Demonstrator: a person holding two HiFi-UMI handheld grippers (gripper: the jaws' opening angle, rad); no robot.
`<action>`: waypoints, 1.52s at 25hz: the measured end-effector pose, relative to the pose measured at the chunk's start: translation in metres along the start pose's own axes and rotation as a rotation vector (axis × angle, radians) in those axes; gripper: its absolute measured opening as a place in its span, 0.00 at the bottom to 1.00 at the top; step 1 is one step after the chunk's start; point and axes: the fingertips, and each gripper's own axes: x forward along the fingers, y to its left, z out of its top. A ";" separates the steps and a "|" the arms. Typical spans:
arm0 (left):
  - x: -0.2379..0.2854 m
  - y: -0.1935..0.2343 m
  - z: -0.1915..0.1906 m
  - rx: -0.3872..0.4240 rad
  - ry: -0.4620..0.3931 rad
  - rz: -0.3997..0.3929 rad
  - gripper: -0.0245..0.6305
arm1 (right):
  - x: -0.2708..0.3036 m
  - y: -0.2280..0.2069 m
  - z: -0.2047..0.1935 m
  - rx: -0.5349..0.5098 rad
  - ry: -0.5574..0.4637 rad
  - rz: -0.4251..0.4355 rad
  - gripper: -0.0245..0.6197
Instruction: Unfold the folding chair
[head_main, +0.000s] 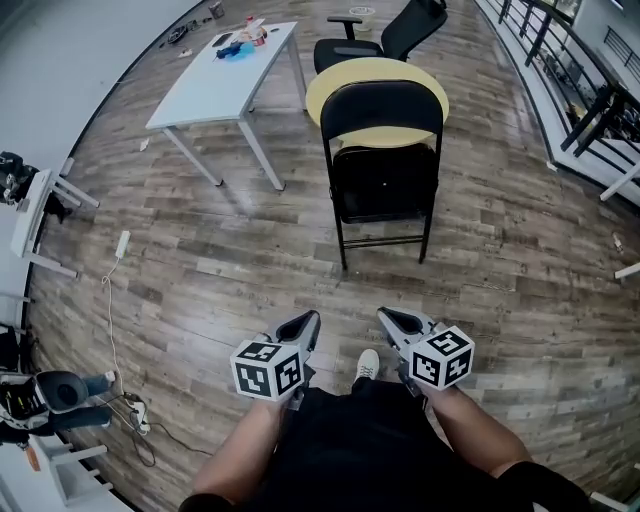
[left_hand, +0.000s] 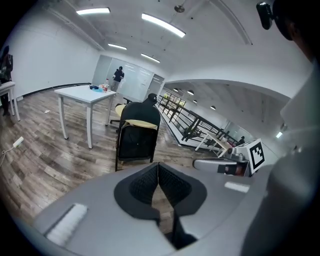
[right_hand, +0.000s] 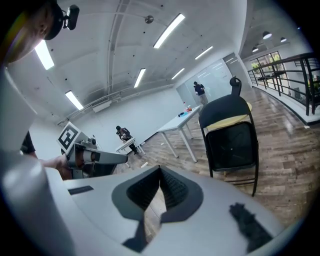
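Note:
A black folding chair (head_main: 384, 165) stands folded flat and upright on the wood floor, straight ahead of me; it also shows in the left gripper view (left_hand: 136, 137) and the right gripper view (right_hand: 231, 137). A round yellowish tabletop (head_main: 372, 78) stands right behind it. My left gripper (head_main: 308, 322) and right gripper (head_main: 386, 318) hover side by side near my body, well short of the chair. Both are shut with nothing between their jaws. The shut tips also appear in their own views, left (left_hand: 158, 166) and right (right_hand: 160, 169).
A white table (head_main: 222, 82) with small items stands at the back left. A black office chair (head_main: 385, 38) sits behind the round top. Black railings (head_main: 570, 60) run along the right. A cable and power strip (head_main: 118, 300) lie on the floor at left.

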 end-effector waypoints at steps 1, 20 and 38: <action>0.001 0.002 0.005 0.008 -0.005 0.010 0.05 | 0.001 -0.003 0.003 -0.003 0.000 0.003 0.05; -0.012 0.036 0.002 -0.001 -0.009 0.113 0.05 | 0.022 -0.007 -0.002 -0.018 0.037 0.049 0.05; 0.005 0.085 0.034 0.052 0.023 0.051 0.05 | 0.063 -0.018 0.014 0.040 0.028 -0.067 0.05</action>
